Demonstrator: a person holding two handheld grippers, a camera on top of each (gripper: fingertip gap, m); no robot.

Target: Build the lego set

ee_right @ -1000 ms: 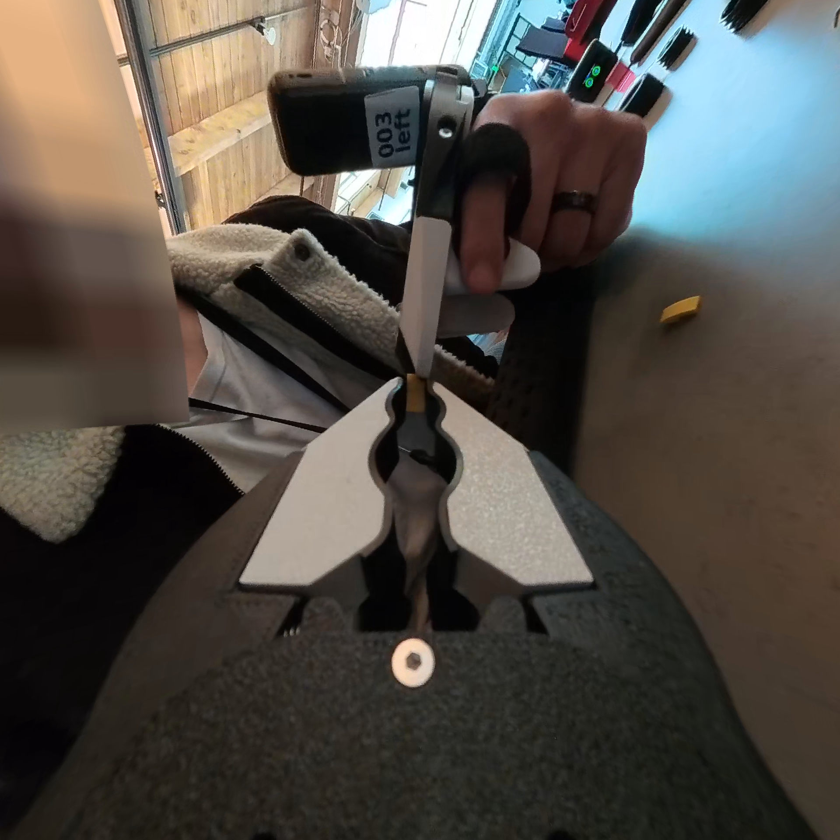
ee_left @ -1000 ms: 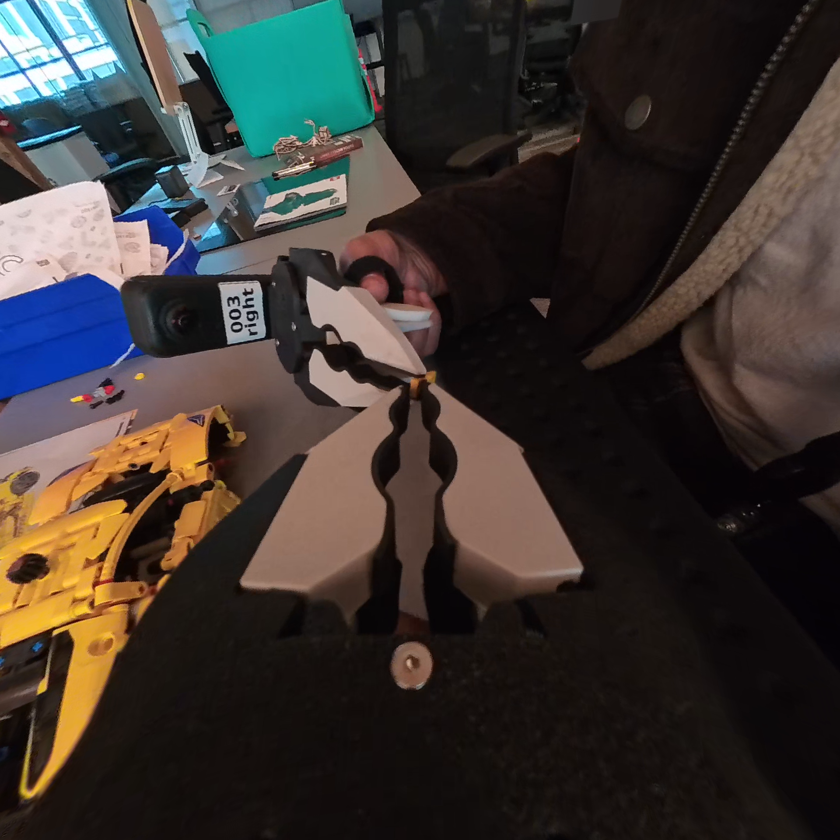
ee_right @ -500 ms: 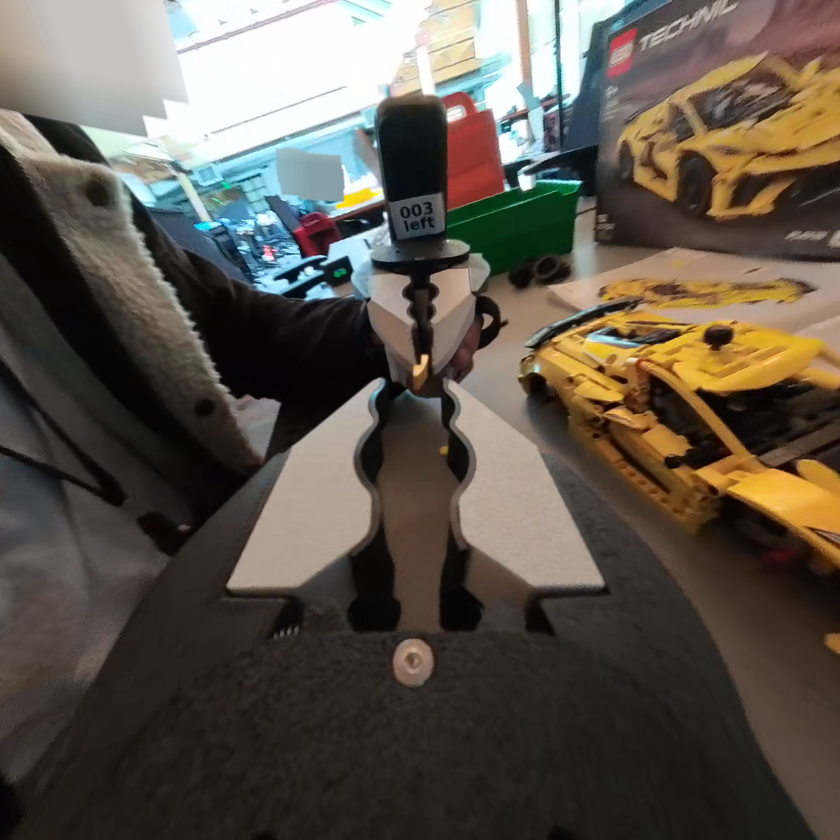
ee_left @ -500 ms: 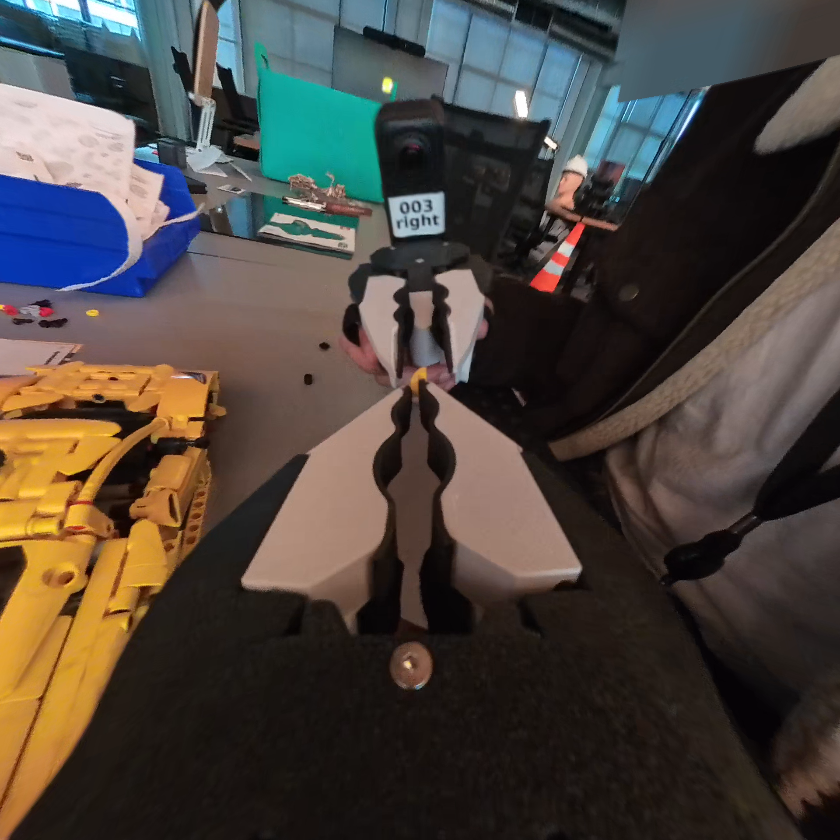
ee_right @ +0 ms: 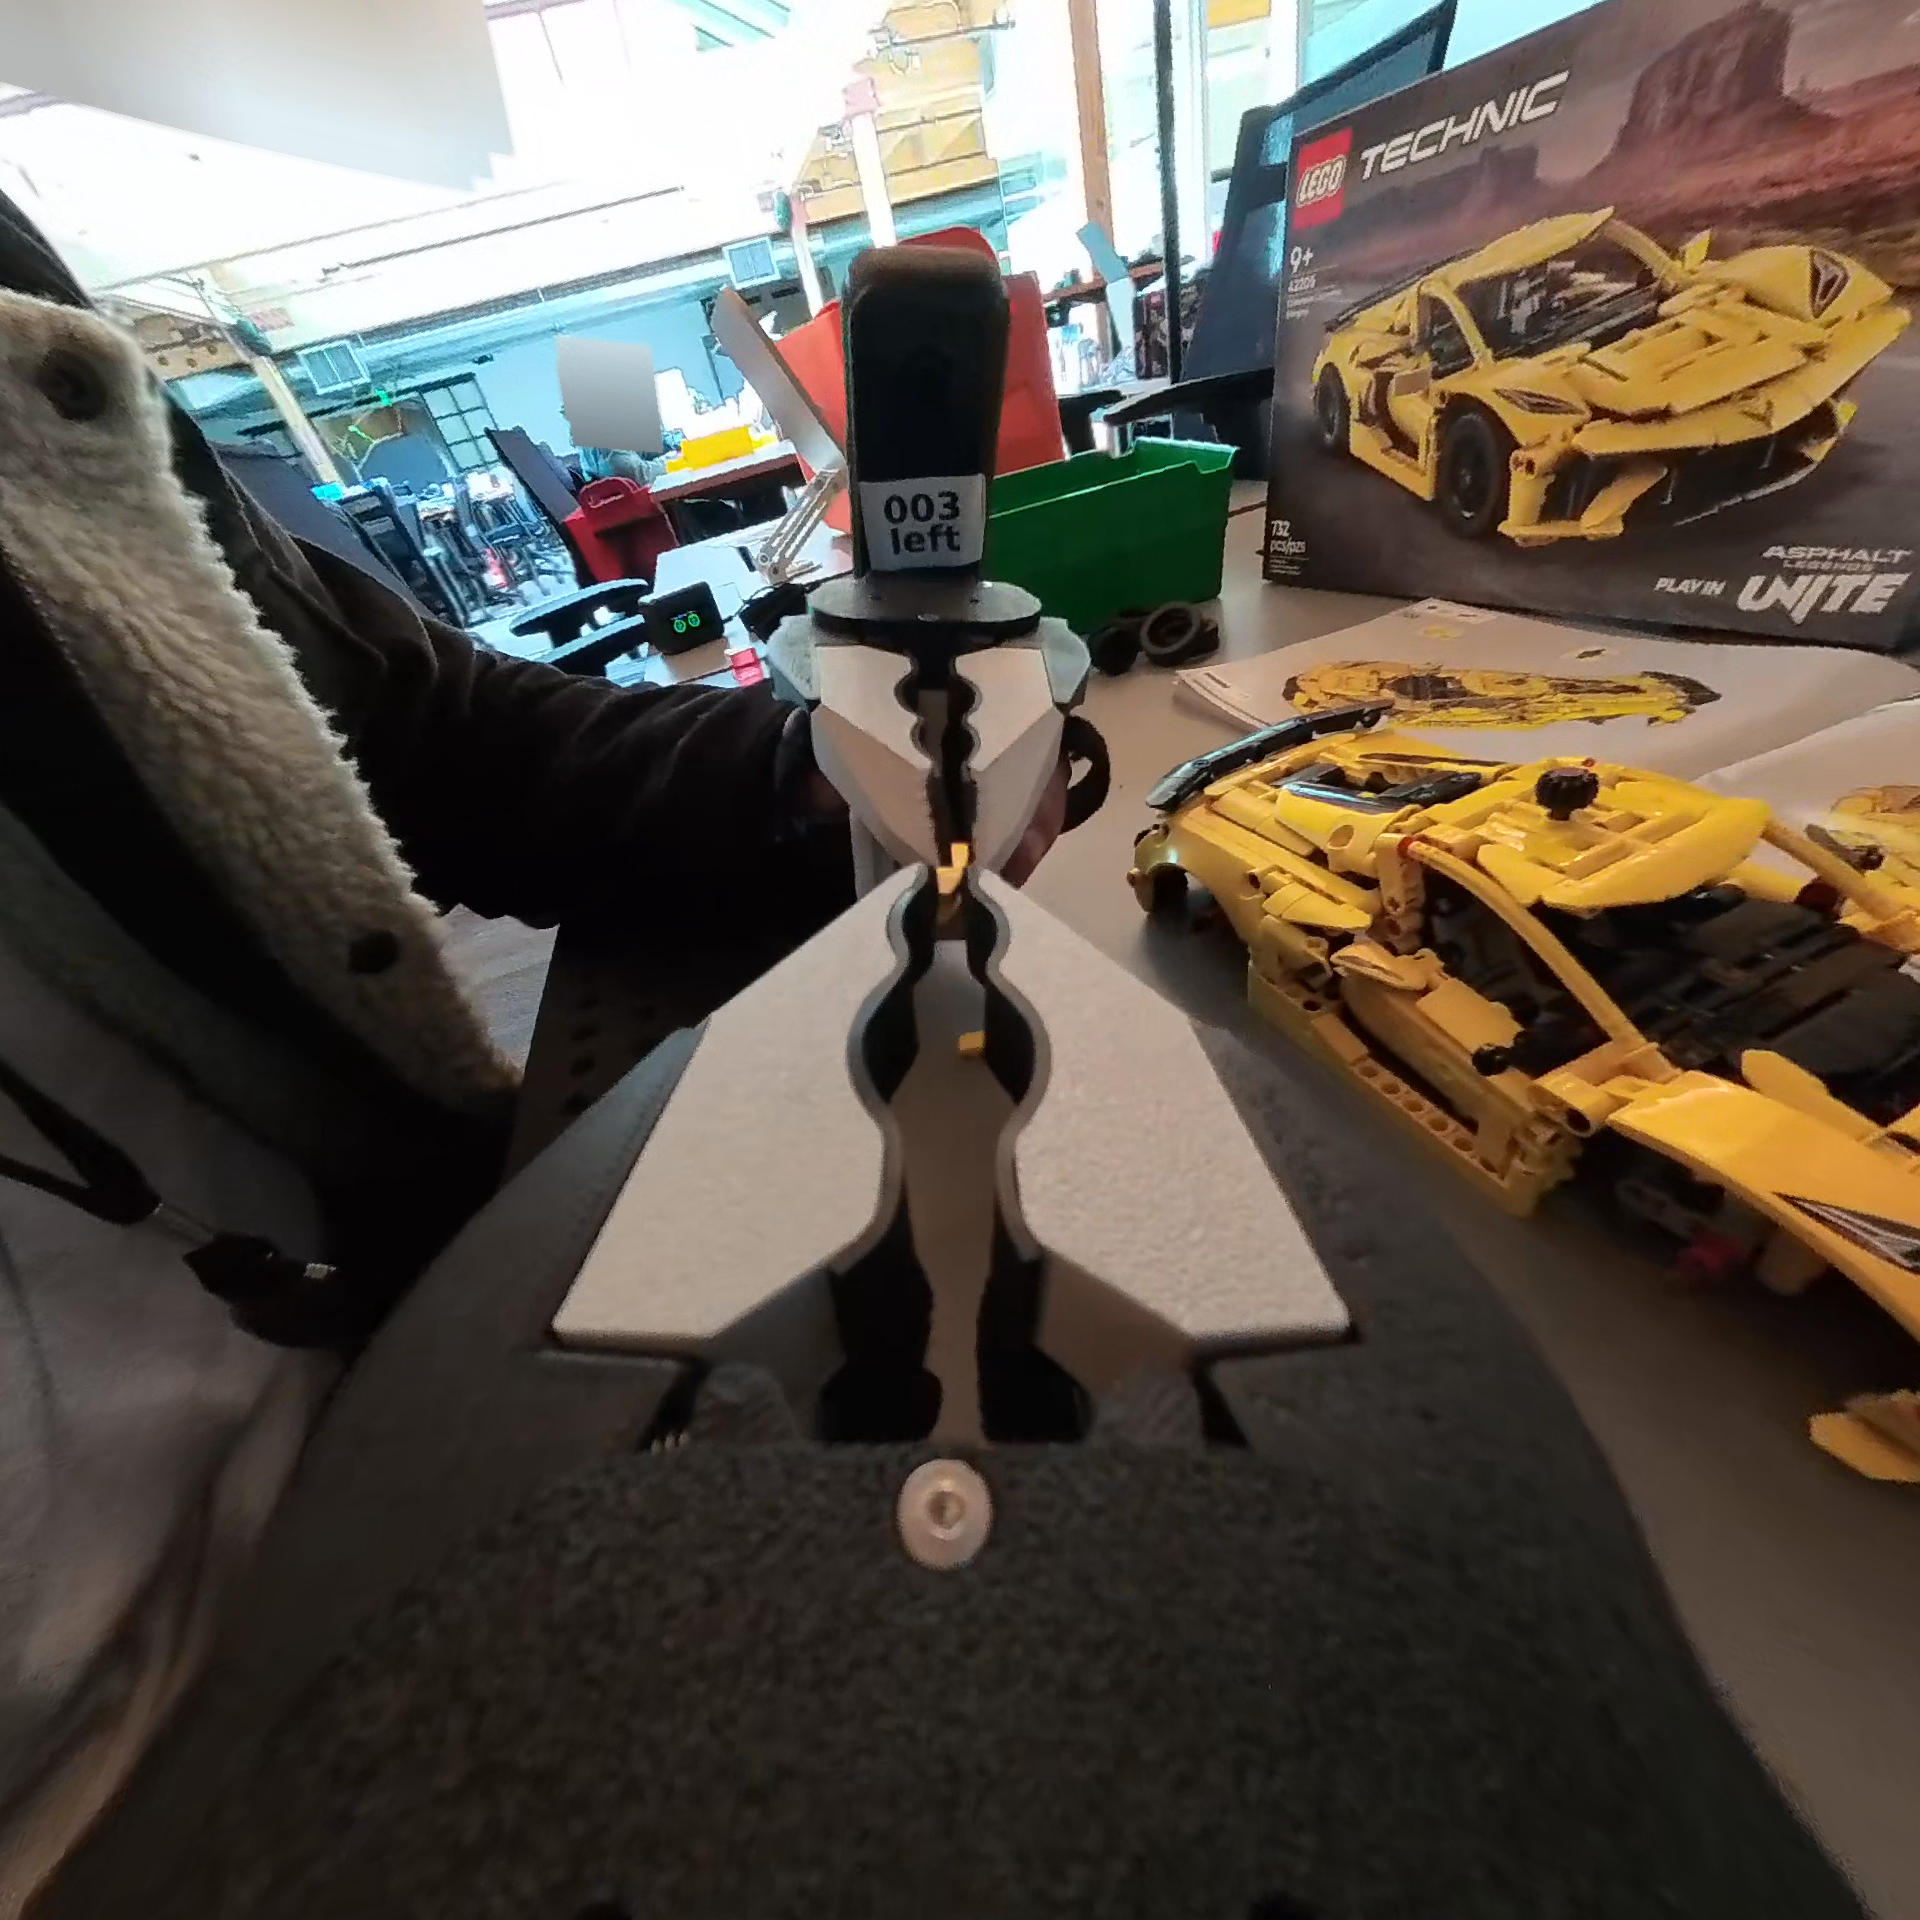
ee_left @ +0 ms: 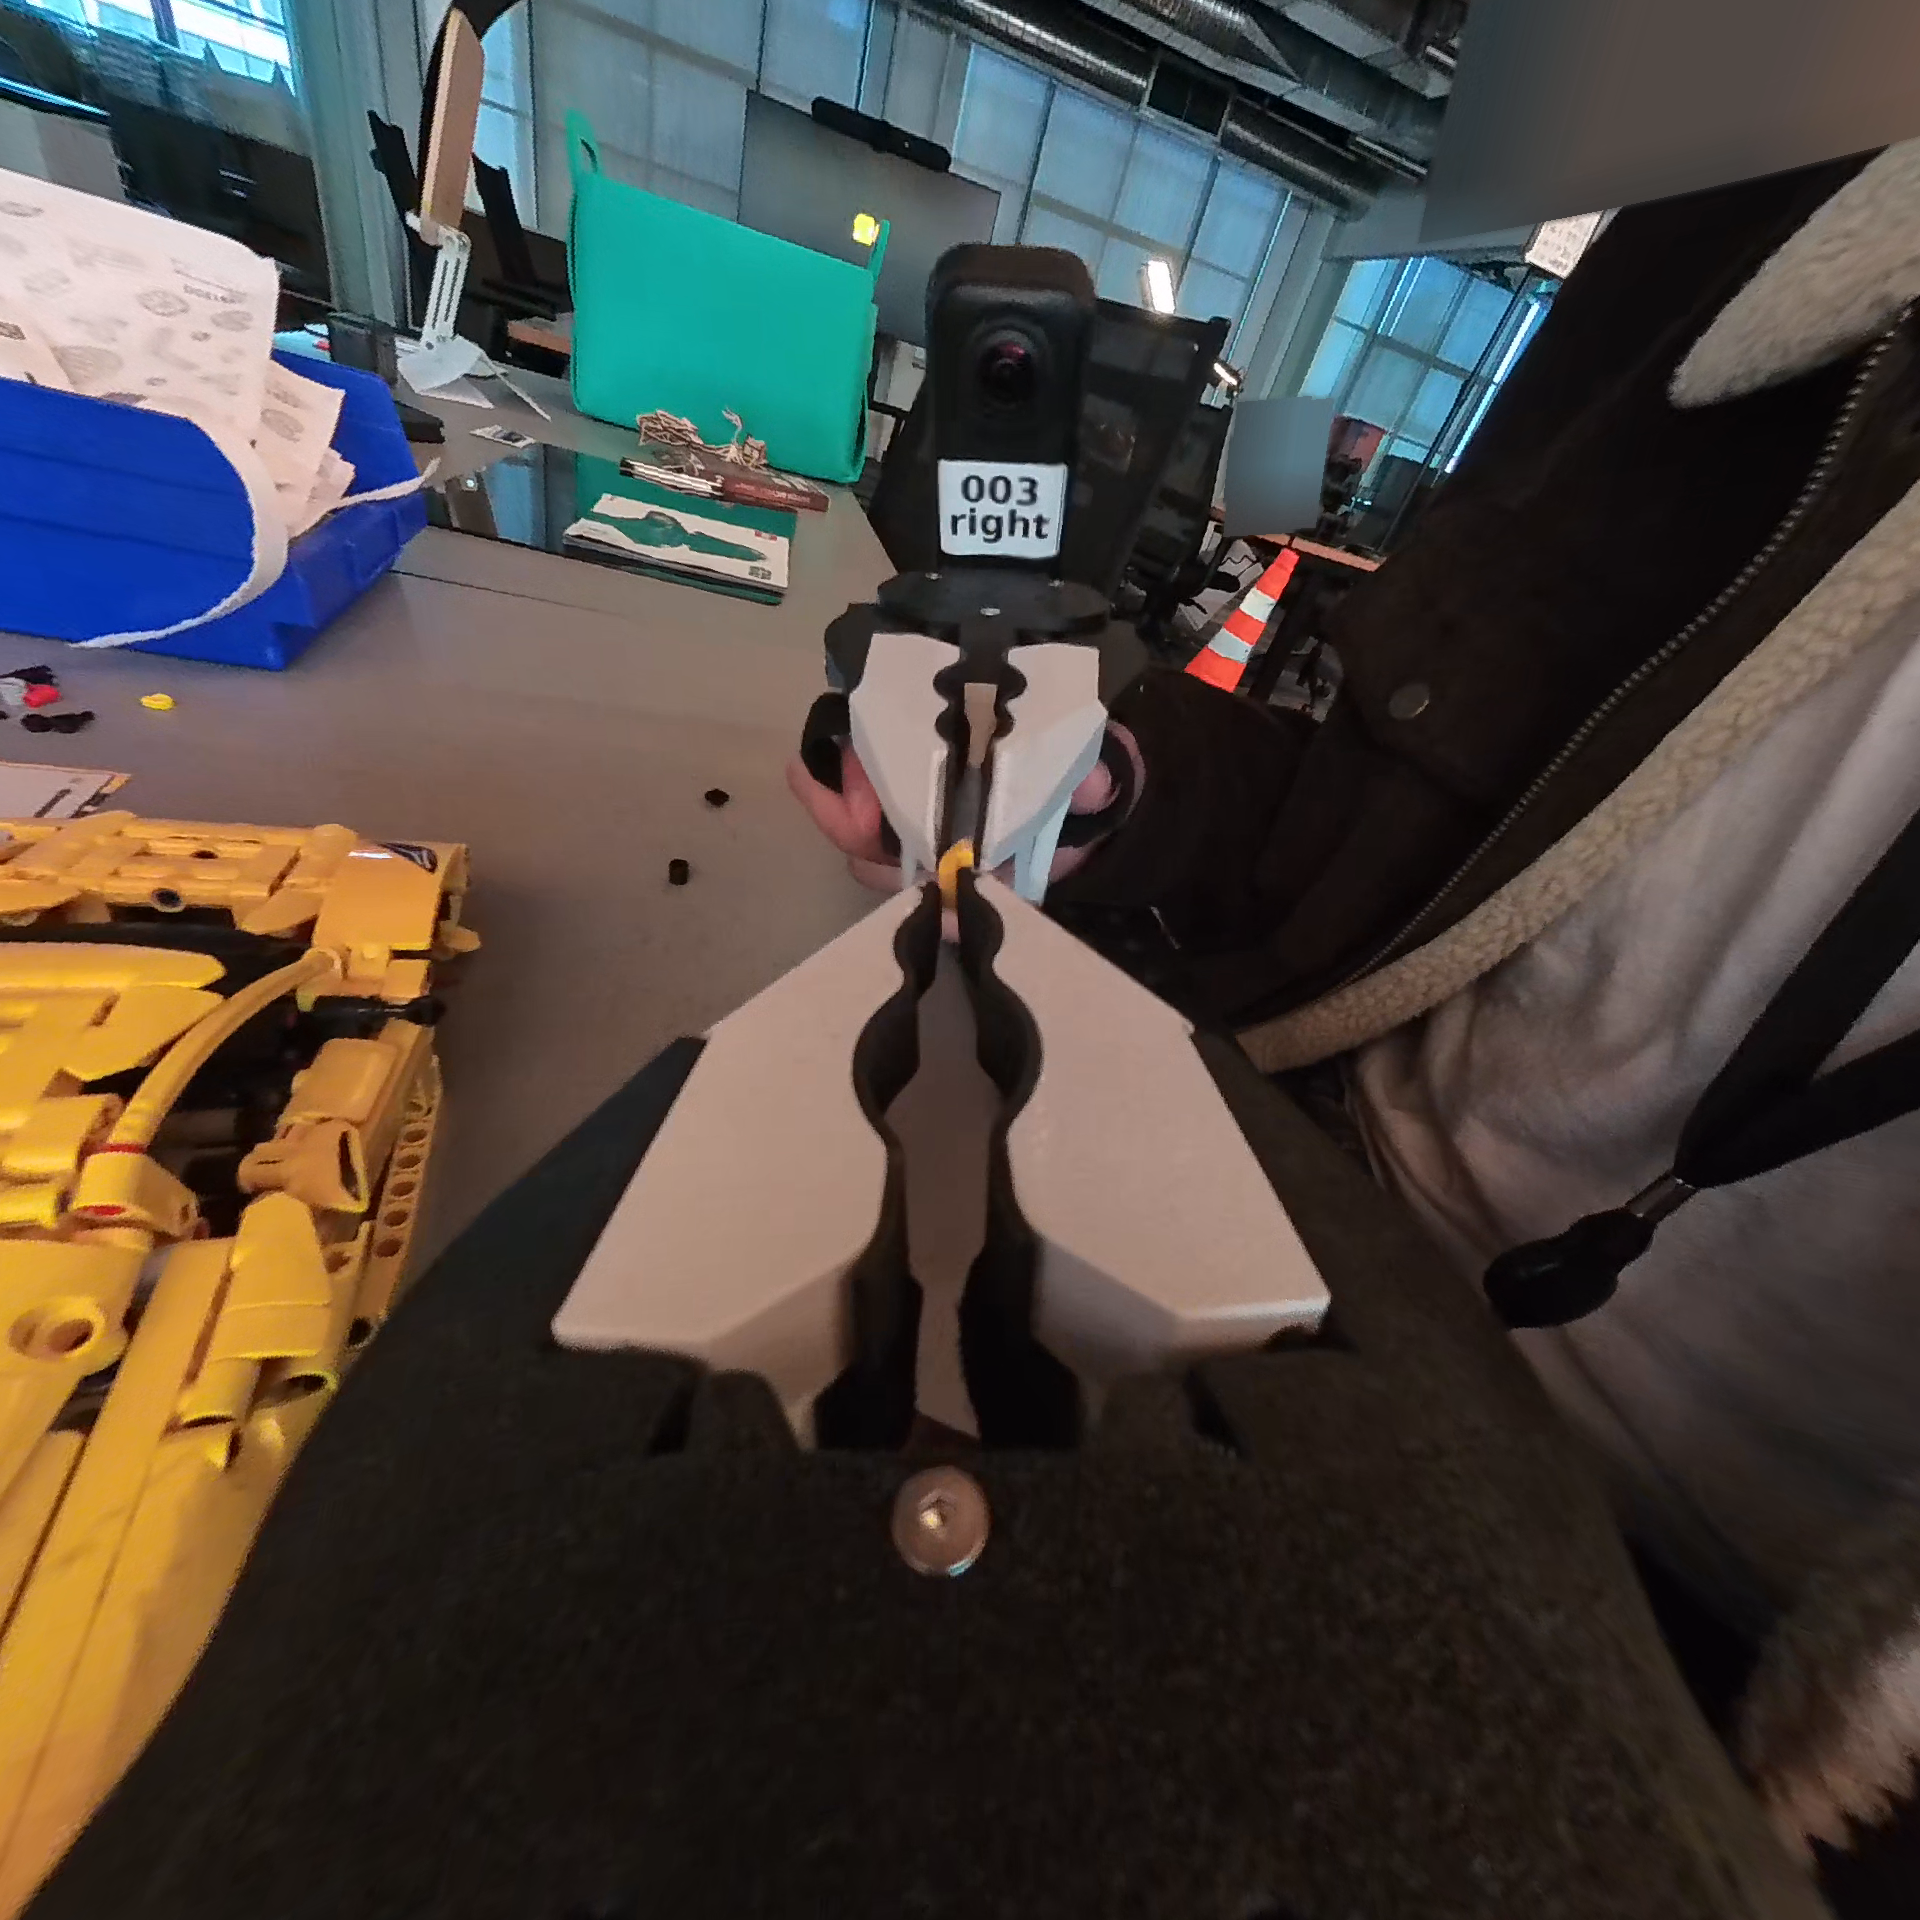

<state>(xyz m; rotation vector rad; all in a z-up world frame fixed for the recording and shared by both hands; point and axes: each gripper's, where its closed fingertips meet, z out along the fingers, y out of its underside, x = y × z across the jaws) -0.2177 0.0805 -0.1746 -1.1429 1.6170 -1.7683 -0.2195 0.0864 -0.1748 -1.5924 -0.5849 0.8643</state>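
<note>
- Left wrist view: the left tongs [ee_left: 951,894] are nearly shut, pinching a small yellow piece [ee_left: 954,864] at their very tips. The right tongs [ee_left: 961,868] face them tip to tip over the near edge of the grey desk [ee_left: 582,727], also nearly shut; whether they grip the same piece I cannot tell.
- The half-built yellow car [ee_left: 197,1091] lies at the left, well apart from both tongs. Loose black pins [ee_left: 696,836] sit on the desk between.
- A blue bin [ee_left: 156,520] at far left holds crumpled printed paper bags [ee_left: 125,312]; a teal bag [ee_left: 717,343] stands farther back, contents hidden.
- Right wrist view: the yellow piece [ee_right: 951,883] sits between the two pairs of tips, and the car [ee_right: 1507,987] lies to the right, its box [ee_right: 1600,332] and instruction booklet [ee_right: 1455,686] beyond. A green bin [ee_right: 1112,520] stands far off, contents unseen, with black tyres [ee_right: 1153,634] beside it.
- Step in hand, as I judge it: passing or re-gripping the small piece between tongs. Next it likely needs one firm hold, then carrying to the car.
</note>
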